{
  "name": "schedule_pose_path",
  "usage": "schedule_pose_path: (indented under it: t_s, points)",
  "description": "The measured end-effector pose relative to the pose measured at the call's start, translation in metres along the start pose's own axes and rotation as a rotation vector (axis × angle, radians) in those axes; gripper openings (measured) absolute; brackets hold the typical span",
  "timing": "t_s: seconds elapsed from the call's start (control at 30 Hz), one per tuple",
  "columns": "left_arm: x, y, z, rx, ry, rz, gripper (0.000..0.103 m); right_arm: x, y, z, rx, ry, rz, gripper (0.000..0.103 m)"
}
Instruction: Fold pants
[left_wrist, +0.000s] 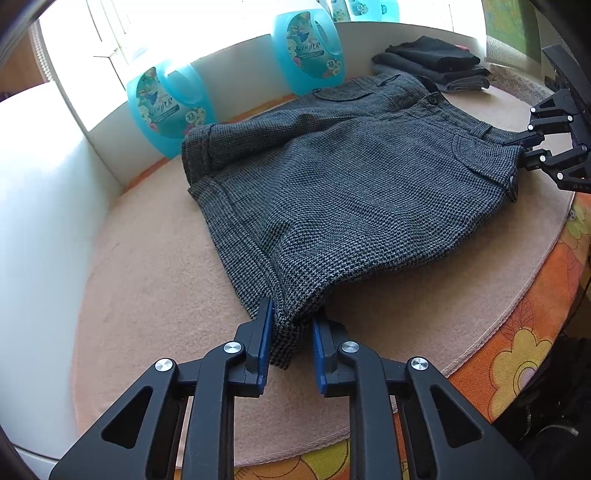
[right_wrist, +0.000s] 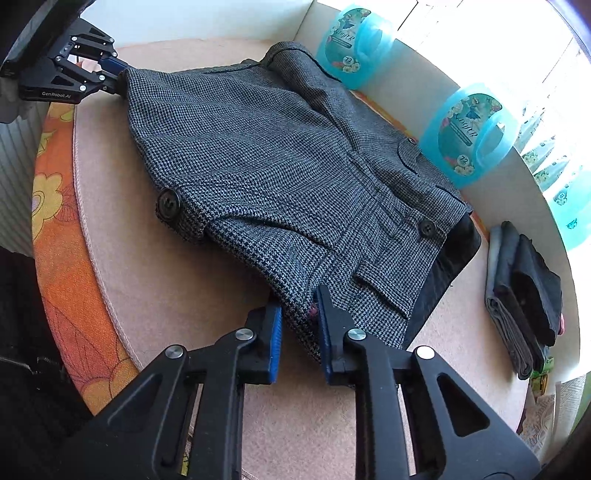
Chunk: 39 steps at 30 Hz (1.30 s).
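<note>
The grey houndstooth pants (left_wrist: 351, 192) lie on a beige mat (left_wrist: 155, 280), partly lifted. My left gripper (left_wrist: 291, 325) is shut on a corner of the pants' hem. My right gripper (right_wrist: 301, 317) is shut on the waistband edge of the pants (right_wrist: 277, 147). The right gripper also shows in the left wrist view (left_wrist: 524, 155) at the waist end, and the left gripper in the right wrist view (right_wrist: 118, 74) at the hem end. The cloth hangs taut between them.
Two blue detergent bottles (left_wrist: 170, 107) (left_wrist: 310, 51) stand along the white wall behind the pants. A stack of folded dark clothes (left_wrist: 432, 66) (right_wrist: 524, 295) lies at the mat's far side. An orange flowered cloth (left_wrist: 517, 350) covers the table edge.
</note>
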<state>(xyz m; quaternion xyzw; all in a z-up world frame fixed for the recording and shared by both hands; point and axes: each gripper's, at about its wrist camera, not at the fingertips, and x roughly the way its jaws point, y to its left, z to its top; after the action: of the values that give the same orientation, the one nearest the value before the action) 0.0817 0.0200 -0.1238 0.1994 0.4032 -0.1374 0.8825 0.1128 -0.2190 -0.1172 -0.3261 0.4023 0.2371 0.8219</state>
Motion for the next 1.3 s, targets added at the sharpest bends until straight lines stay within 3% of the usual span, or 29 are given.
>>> schedule_pose_path:
  t_s: [0.2, 0.33, 0.47, 0.63, 0.73, 0.87, 1.13, 1.3]
  points:
    - [0.007, -0.004, 0.0, 0.01, -0.008, 0.013, 0.022, 0.001, 0.001, 0.001, 0.011, 0.0, -0.013, 0.015]
    - [0.01, -0.003, 0.005, -0.009, -0.038, 0.024, 0.015, -0.004, 0.0, 0.003, 0.032, -0.021, -0.041, 0.014]
    - [-0.019, 0.014, 0.016, -0.107, -0.142, -0.007, 0.014, -0.026, -0.006, 0.01, 0.068, -0.079, -0.095, 0.013]
    - [-0.065, 0.023, 0.027, -0.135, -0.247, -0.008, 0.014, -0.066, -0.017, 0.018, 0.123, -0.17, -0.127, 0.012]
    - [-0.081, 0.024, 0.027, -0.152, -0.278, -0.028, 0.014, -0.076, -0.016, 0.014, 0.114, -0.181, -0.122, 0.012]
    - [-0.072, 0.013, 0.021, -0.085, -0.243, -0.007, 0.014, -0.057, -0.009, 0.005, 0.09, -0.124, -0.106, 0.011]
    - [-0.042, 0.014, -0.004, -0.123, -0.094, -0.107, 0.014, -0.025, 0.007, -0.006, 0.064, -0.043, -0.015, 0.012]
    - [-0.051, 0.021, -0.014, -0.14, -0.047, -0.112, 0.03, -0.028, -0.008, -0.011, 0.113, -0.035, 0.085, 0.022]
